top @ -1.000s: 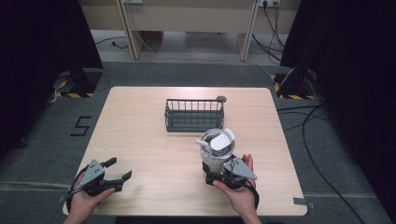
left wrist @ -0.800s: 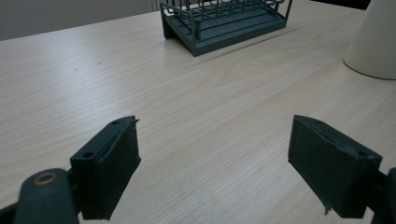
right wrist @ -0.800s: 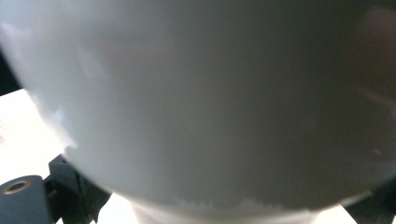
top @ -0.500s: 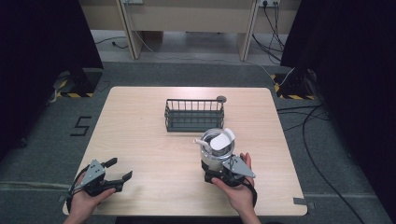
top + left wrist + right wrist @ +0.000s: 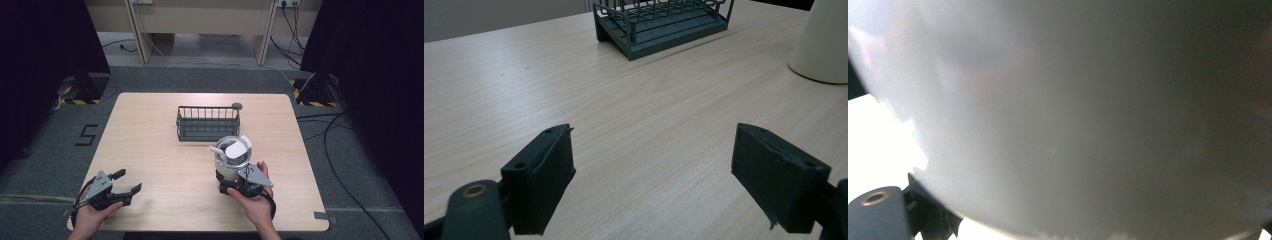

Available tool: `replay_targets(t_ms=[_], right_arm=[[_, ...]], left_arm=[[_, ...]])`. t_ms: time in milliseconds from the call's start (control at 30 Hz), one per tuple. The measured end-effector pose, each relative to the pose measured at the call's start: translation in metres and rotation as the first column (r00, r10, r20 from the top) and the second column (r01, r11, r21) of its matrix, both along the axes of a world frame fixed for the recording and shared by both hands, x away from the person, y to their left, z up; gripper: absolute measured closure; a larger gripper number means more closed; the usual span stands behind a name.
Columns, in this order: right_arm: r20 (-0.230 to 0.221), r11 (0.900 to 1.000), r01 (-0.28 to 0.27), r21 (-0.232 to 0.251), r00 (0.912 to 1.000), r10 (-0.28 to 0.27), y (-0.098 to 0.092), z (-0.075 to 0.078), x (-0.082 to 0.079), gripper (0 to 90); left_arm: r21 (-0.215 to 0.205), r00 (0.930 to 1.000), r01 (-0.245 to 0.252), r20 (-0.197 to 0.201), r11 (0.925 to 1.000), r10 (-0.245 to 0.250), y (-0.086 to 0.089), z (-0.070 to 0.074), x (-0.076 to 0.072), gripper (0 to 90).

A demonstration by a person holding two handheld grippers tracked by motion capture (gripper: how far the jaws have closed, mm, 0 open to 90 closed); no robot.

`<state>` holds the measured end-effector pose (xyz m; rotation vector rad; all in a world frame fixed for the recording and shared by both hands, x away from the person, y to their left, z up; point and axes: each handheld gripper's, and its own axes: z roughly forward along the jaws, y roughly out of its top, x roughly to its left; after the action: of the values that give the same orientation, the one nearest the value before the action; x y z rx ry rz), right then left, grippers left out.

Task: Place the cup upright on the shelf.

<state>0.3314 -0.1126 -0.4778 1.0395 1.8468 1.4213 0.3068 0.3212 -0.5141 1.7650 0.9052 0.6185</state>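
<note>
right gripper point(image 5: 234, 184) lower center-right of the frame, jaws round the base of a white jug point(image 5: 233, 156), can't tell how tight, left gripper point(image 5: 121, 189) spread wide lower left, wire basket point(image 5: 208, 123) mid-counter point(image 5: 150, 145)

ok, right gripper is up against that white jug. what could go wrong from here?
1. The white jug sits very close in front of the right gripper, and whether the fingers grip it cannot be told; a lift could let it slip or tip.
2. The wire rack stands just behind the jug, so a forward push could knock the jug into it.
3. The left gripper is open and well away, so it can't steady the jug.
</note>
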Motion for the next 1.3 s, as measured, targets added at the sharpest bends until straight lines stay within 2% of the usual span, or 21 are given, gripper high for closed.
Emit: replay_targets(t_ms=[300,500,1033,1300], right_arm=[[-0.012,1.000,0.001,0.001,0.9999,-0.001,-0.001,0.002,0.003,10.5],[-0.003,1.000,0.007,-0.002,1.0000,-0.007,-0.001,0.006,0.005,10.6],[0.045,1.000,0.019,0.008,0.9988,-0.019,0.000,0.032,0.017,10.6],[0.054,1.000,0.021,0.010,0.9983,-0.021,0.003,0.041,0.025,10.6]], left_arm=[[-0.002,1.0000,-0.002,0.000,1.0000,0.002,0.000,0.000,0.000,16.6],[-0.006,1.0000,-0.004,-0.001,1.0000,0.004,0.001,0.000,0.000,16.7],[-0.007,1.0000,-0.008,-0.001,0.9999,0.008,0.001,0.000,0.000,16.8],[-0.011,1.0000,-0.009,-0.001,0.9999,0.009,0.002,0.000,0.000,16.9]])
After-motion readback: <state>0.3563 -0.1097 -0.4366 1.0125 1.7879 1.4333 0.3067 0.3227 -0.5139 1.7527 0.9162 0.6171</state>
